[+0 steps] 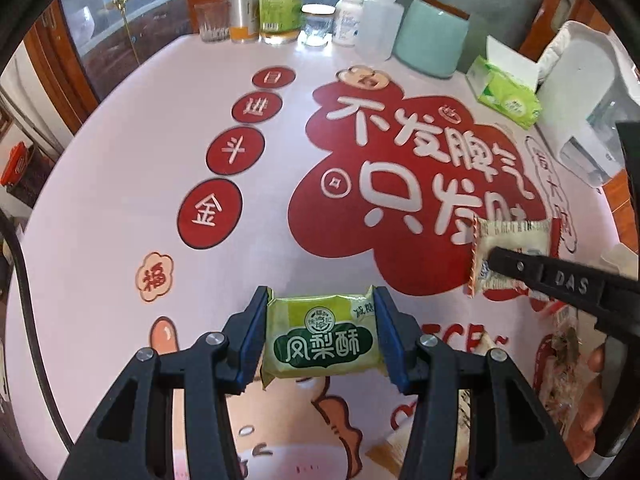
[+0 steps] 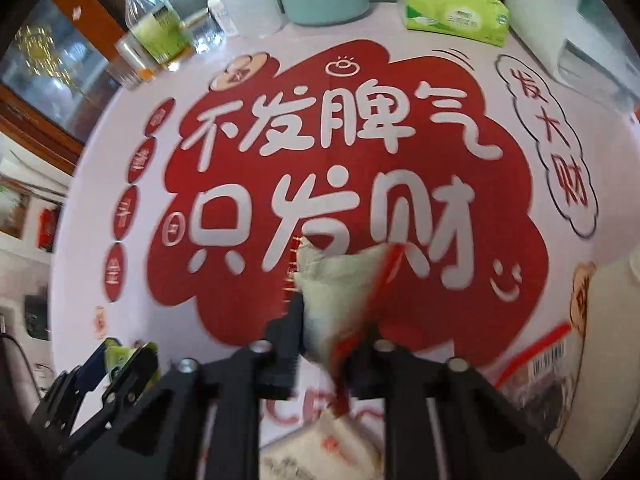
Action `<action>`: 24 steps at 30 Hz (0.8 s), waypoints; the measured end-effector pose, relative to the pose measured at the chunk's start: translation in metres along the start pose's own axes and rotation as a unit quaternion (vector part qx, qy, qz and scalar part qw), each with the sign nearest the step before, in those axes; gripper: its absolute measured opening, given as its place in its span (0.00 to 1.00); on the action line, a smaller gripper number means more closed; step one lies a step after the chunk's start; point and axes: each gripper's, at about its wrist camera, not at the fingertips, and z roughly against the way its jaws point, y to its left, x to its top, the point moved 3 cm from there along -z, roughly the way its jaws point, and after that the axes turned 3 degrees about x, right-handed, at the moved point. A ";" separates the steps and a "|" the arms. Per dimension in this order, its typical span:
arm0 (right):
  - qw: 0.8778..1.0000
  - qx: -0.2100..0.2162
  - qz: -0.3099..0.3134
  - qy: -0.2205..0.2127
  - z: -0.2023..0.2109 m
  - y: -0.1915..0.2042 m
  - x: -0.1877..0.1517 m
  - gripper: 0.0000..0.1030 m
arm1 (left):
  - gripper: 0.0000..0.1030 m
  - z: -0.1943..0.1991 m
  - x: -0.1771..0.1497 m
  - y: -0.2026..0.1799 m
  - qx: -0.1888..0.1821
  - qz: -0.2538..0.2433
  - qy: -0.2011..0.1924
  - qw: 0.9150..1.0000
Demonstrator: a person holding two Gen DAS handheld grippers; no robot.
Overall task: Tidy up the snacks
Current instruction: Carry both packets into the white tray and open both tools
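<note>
My left gripper (image 1: pixel 322 336) is shut on a green pineapple-cake packet (image 1: pixel 323 340) and holds it above the printed tablecloth (image 1: pixel 120 208). It also shows at the lower left of the right wrist view (image 2: pixel 124 360), with the green packet (image 2: pixel 116 354) between its blue pads. My right gripper (image 2: pixel 334 320) is shut on a white-and-red snack packet (image 2: pixel 340 292), which stands up between the fingers, blurred. In the left wrist view that packet (image 1: pixel 508 248) hangs at the right, under the black right gripper finger (image 1: pixel 560 280).
More snack packets lie at the near edge (image 2: pixel 320 448) and in a bag at the right (image 1: pixel 560 352). At the back stand a glass (image 1: pixel 211 22), bottles (image 1: pixel 280 0), a teal canister (image 1: pixel 434 36), a green tissue pack (image 1: pixel 506 92) and a white appliance (image 1: pixel 588 100).
</note>
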 end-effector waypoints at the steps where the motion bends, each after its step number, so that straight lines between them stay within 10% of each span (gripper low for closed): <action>1: 1.000 0.004 0.001 -0.004 0.007 -0.001 -0.005 0.14 | 0.48 0.008 -0.001 -0.002 0.000 -0.002 -0.006 1.000; 14: 0.989 0.085 -0.020 -0.120 0.156 -0.036 -0.064 0.14 | 0.48 0.117 -0.026 -0.055 -0.041 -0.060 -0.060 0.996; 24: 0.975 0.034 -0.042 -0.218 0.261 -0.122 -0.140 0.14 | 0.48 0.217 -0.055 -0.182 -0.139 -0.152 -0.115 0.972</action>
